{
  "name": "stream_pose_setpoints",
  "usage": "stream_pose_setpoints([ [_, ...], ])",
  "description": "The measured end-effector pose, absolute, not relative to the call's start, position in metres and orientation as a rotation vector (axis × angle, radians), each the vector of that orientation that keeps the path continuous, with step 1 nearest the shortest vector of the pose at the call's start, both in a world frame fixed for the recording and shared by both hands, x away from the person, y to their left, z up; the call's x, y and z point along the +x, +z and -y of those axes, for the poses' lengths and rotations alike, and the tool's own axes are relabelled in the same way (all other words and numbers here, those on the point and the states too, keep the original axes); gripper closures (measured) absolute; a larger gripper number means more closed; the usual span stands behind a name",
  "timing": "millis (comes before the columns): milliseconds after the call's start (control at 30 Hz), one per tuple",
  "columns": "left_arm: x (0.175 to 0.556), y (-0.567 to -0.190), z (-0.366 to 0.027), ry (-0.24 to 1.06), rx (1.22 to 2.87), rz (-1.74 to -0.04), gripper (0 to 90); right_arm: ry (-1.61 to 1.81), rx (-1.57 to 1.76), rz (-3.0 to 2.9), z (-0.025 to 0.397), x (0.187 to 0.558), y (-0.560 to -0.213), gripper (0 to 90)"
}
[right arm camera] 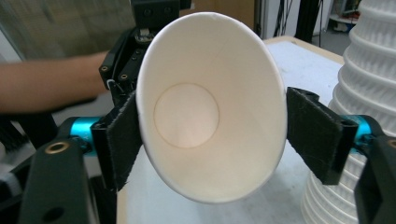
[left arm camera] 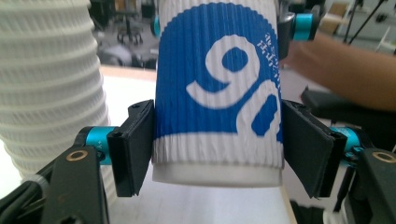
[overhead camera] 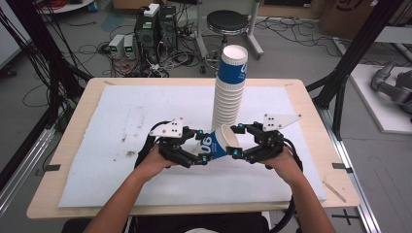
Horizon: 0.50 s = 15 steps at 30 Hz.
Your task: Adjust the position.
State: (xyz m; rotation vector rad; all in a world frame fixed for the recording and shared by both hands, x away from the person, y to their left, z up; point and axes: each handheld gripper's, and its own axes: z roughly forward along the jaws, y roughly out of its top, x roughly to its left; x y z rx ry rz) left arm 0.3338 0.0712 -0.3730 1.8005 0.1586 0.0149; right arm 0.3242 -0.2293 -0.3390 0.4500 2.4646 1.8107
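Above the counter (overhead camera: 73,160), just in front of the tall stack (overhead camera: 228,92): one cup (overhead camera: 217,144) held sideways, left gripper (overhead camera: 199,150) fingers (left arm camera: 133,144) clamped near its base, right gripper (overhead camera: 236,141) fingers (right arm camera: 119,140) flanking its rim (contact there uncertain); stacking apparently not yet done

A light wooden table (overhead camera: 311,114) carries a white mat (overhead camera: 145,116) covering most of its top. A tall stack of paper cups (overhead camera: 228,92) stands on the mat.

Premises: a robotics lab. Evidence: computer towers (overhead camera: 154,28) on the floor amid loose cables (overhead camera: 99,48), black frame struts (overhead camera: 357,46), a stool (overhead camera: 228,22), and a wooden table (overhead camera: 63,145) under white sheeting (overhead camera: 121,121).
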Motion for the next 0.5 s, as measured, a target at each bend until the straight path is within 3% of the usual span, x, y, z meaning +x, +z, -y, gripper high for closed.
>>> stream_pose_setpoints([
  [67,0.331,-0.372,-0.067,0.047,1.858,-0.174,27.6,1.74,0.426,-2.487,0.227,0.323,-0.337,24.3],
  [133,0.33,-0.371,-0.064,0.086,1.889,-0.181,16.2,1.676,0.405,-2.493,0.224,0.322,-0.335,24.4],
  [500,0.329,-0.374,-0.052,0.135,1.945,-0.132,16.4,1.459,0.346,-2.578,0.204,0.317,-0.331,23.6],
])
